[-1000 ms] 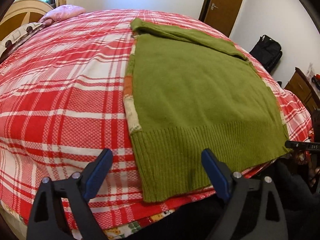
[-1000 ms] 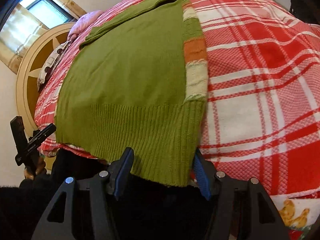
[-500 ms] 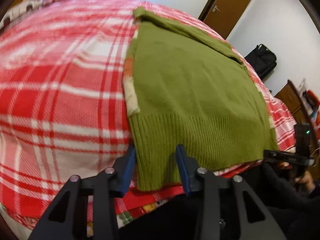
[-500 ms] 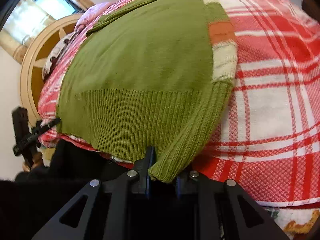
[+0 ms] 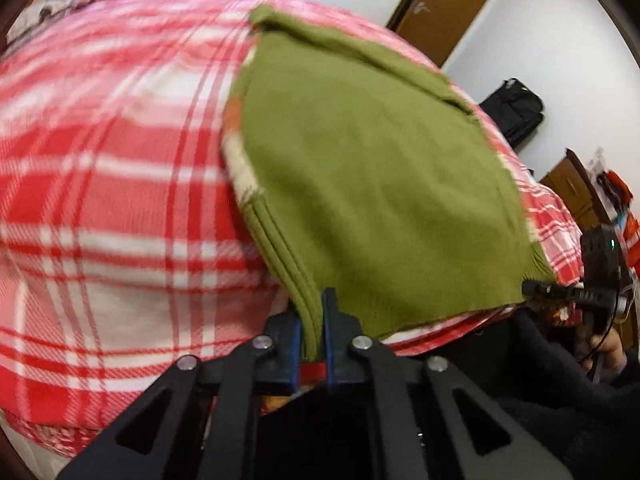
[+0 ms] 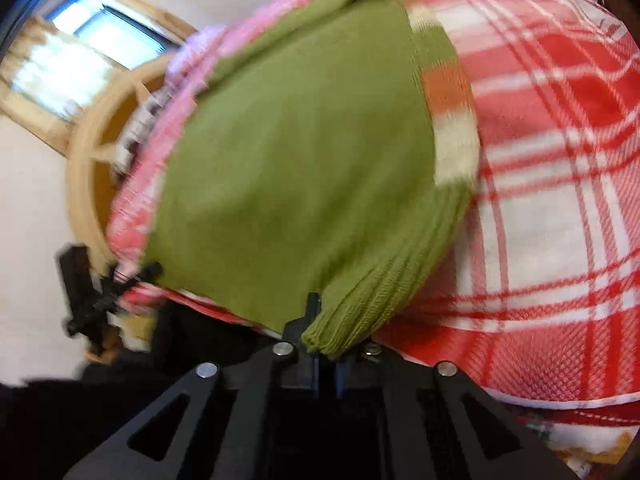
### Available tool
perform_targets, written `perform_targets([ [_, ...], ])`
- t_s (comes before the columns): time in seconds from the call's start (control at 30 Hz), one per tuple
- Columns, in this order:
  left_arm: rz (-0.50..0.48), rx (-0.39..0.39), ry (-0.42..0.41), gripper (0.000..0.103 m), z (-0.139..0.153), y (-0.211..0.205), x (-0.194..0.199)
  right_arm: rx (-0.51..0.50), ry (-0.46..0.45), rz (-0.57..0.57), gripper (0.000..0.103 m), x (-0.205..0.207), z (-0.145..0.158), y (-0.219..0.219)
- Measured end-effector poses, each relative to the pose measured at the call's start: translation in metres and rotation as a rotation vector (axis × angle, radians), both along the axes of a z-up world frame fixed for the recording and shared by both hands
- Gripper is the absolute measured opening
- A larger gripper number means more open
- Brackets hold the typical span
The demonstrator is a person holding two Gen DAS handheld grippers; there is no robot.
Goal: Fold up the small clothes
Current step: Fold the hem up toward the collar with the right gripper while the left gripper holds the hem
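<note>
Left wrist view: left claw [image 5: 311,330] was clamped on ribbed hem corner of green sweater [image 5: 372,184]; right claw [image 6: 322,340] pinched the other corner. Sweater lay on plaid bed [image 5: 112,208]. Soft, light, stretchy knit; hem corners looked the best hold.

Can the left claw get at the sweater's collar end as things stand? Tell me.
Probably not yet. The left claw is shut on the green sweater's ribbed hem at the bed's near edge; the folded collar end lies far across the plaid bedspread.
</note>
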State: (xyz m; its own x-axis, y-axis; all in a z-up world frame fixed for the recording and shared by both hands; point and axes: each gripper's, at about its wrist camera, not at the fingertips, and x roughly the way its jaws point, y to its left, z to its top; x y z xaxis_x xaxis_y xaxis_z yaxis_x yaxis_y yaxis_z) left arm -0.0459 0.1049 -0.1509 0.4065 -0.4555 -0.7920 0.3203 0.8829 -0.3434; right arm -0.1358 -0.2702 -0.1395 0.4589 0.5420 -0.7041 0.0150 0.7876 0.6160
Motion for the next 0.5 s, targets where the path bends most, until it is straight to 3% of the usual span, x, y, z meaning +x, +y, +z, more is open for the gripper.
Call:
perform_targets([
  [0.13,-0.004,-0.036,-0.068,0.009,0.036,0.003,0.008,0.087,-0.094,-0.011,0.004,0.017,0.037,-0.006],
  [0.3,0.008,-0.05,-0.121,0.009,0.077,-0.005,0.05,0.096,-0.176,-0.05,0.004,0.064,0.066,-0.014],
  [0.4,0.037,-0.059,-0.108,0.009,0.086,-0.011,0.083,0.139,-0.187,-0.104,0.004,0.1,0.07,-0.029],
  [0.5,0.091,-0.017,-0.104,0.009,0.085,-0.023,0.123,0.125,-0.171,-0.157,0.004,0.136,0.062,-0.038],
])
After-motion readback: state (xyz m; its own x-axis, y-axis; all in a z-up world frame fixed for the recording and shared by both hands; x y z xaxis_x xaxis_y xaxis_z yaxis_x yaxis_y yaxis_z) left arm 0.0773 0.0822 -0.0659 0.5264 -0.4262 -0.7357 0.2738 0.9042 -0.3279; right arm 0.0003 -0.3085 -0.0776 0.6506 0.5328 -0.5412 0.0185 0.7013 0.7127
